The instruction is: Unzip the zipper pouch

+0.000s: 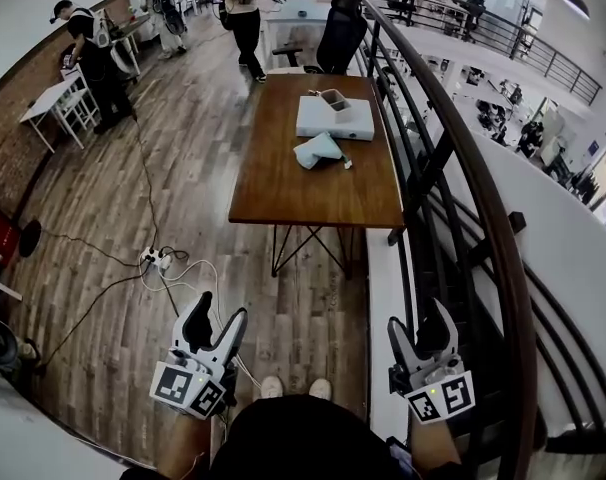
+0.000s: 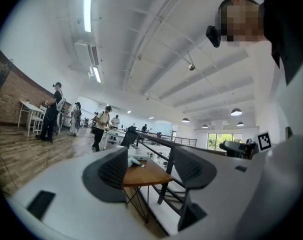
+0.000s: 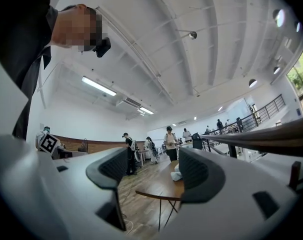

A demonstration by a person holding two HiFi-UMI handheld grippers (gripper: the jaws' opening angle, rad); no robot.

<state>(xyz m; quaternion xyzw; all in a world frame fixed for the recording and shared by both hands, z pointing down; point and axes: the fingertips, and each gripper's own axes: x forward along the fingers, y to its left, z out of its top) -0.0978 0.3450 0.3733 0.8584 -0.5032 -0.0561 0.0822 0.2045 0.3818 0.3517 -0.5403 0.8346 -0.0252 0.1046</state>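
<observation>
Closest in, the person's shoes (image 1: 273, 386) are standing on the plank floor short of the wooden table (image 1: 283, 193). Both grippers are hanging out in front of the body, off the table's near end and well apart from it. The left gripper (image 1: 223, 308) is holding its jaws spread wide, released, with nothing between them but the distant table. The right gripper (image 1: 420, 318) is doing the same, open and grasping nothing.

Both claws are pointing roughly level toward the table. This is probably a ready posture, with the jaws opened in advance so either one can close on something once the person is standing at the table edge.

The zipper pouch (image 1: 318, 150), pale and softly crumpled, is lying on the table's far half. It is sitting just in front of a white box (image 1: 335, 118), toward the table's railing side. A small dark bit is poking out of the pouch edge nearest the railing (image 1: 453, 168). It may be the pull, but it is too small to be sure, and the views are not showing whether the zip is closed.

Unzipping is not yet under way. I judge that one claw will be needed to pin the fabric while the other pinches the pull.
</observation>
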